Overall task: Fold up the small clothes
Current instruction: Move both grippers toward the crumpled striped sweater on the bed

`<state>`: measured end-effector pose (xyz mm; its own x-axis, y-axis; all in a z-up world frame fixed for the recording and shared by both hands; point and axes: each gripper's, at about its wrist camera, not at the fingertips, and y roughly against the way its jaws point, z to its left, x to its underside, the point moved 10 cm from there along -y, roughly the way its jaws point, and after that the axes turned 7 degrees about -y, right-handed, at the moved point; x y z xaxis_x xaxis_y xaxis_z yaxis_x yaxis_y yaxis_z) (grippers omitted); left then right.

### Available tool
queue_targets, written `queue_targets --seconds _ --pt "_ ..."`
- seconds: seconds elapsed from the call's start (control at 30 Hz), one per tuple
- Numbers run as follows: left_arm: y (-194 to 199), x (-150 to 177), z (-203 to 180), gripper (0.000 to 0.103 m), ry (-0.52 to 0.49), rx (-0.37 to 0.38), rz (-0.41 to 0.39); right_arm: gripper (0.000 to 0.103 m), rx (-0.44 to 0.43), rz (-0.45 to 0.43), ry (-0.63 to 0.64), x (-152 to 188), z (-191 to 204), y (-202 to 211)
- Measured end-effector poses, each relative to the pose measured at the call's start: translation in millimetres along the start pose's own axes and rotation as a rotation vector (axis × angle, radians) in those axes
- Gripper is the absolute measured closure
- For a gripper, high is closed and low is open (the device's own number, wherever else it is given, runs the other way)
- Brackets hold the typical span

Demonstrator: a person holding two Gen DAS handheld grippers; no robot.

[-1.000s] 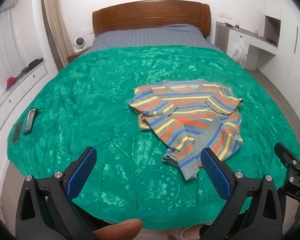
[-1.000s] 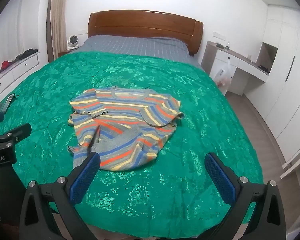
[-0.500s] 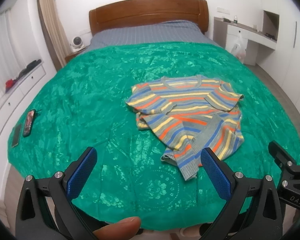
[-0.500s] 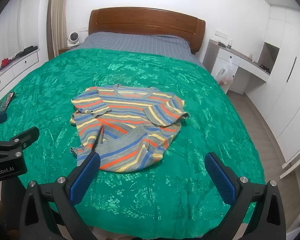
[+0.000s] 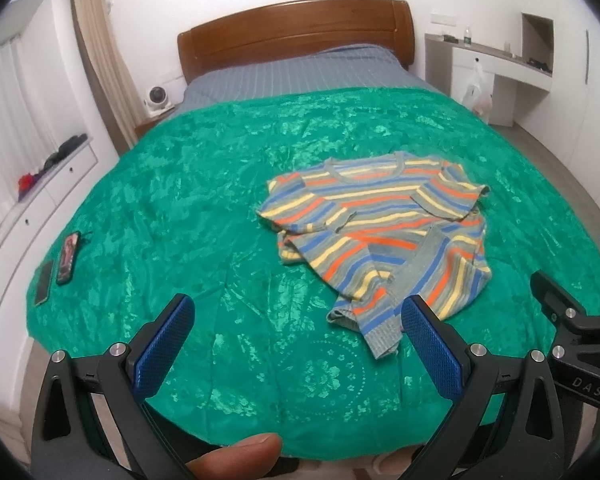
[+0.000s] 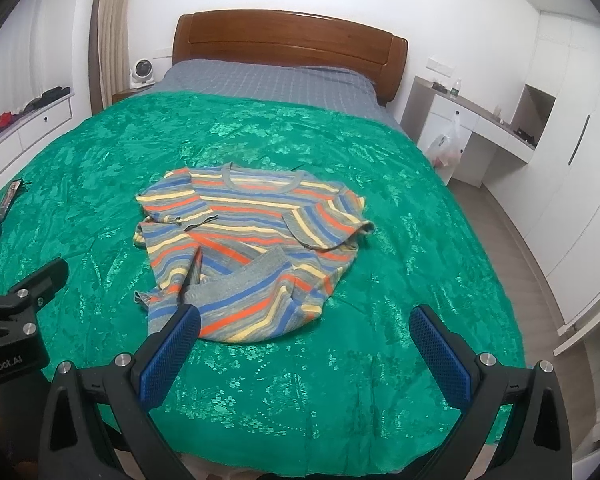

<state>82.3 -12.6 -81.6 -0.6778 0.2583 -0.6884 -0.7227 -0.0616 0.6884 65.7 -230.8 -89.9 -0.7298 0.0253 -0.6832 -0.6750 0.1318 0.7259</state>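
Currently, the striped shirt [image 5: 380, 236] [image 6: 248, 248] lies rumpled on the green bedspread [image 5: 204, 208] [image 6: 400, 264], in the half of the spread nearer the foot edge and somewhat toward the right-hand side edge in the left wrist view. Its collar points toward the wooden headboard [image 5: 296, 36] [image 6: 288, 46]. Both short sleeves are folded inward over the chest. The lower body is bunched and twisted, with the grey hem band turned up and one corner trailing toward the foot edge.

Left gripper [image 5: 296, 320]: jaws released and spread wide, nothing between the blue pads. It hovers above the foot edge of the spread. The right-hand pad overlaps the trailing hem corner in the view; contact cannot be confirmed.

Right gripper [image 6: 304, 332]: jaws released and spread wide, nothing between the pads. It also hovers over the foot edge, with the left-hand pad in front of the bunched hem.

Two phones [image 5: 54, 268] lie side by side near the left edge of the spread. A small white fan [image 5: 156, 98] [image 6: 142, 70] stands beside the headboard. A white plastic bag [image 5: 478, 94] [image 6: 448, 146] hangs at the desk off the right side.
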Motion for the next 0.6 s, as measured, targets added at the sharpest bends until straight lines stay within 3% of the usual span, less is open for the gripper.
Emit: queue_targets --seconds 0.37,0.6 --pt "6 0 -3 0.000 0.018 0.055 -0.003 0.000 0.028 -0.014 0.020 -4 0 4" --pt "-7 11 4 0.000 0.042 0.063 0.052 0.000 0.040 -0.007 0.011 -2 -4 2"
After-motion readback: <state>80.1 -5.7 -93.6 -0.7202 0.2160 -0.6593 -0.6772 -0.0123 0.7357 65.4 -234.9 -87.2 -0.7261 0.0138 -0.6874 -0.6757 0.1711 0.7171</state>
